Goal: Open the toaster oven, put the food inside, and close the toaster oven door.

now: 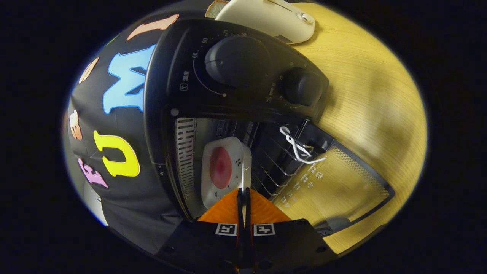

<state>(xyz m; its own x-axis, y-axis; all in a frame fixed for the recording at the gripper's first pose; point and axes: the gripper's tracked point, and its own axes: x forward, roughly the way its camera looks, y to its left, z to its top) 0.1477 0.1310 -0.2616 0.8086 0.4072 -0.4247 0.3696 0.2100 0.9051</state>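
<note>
The black toaster oven (179, 76) stands with its glass door (338, 186) swung fully down over the wooden table. Two dark knobs, a large one (236, 61) and a small one (304, 86), sit on its control panel. Inside the cavity, a white tray (213, 190) holding a round piece of red food (220, 167) rests on the wire rack (272, 163). My gripper (243, 192) is at the oven's mouth, its fingers pressed together on the near rim of the tray.
A white cord (298, 148) loops by the door hinge. The door handle (336, 223) lies just beside my fingers. Beyond the oven stands a cream-coloured appliance (270, 17) with a slice of bread (216, 8) next to it. Light wooden table (373, 95) stretches past the door.
</note>
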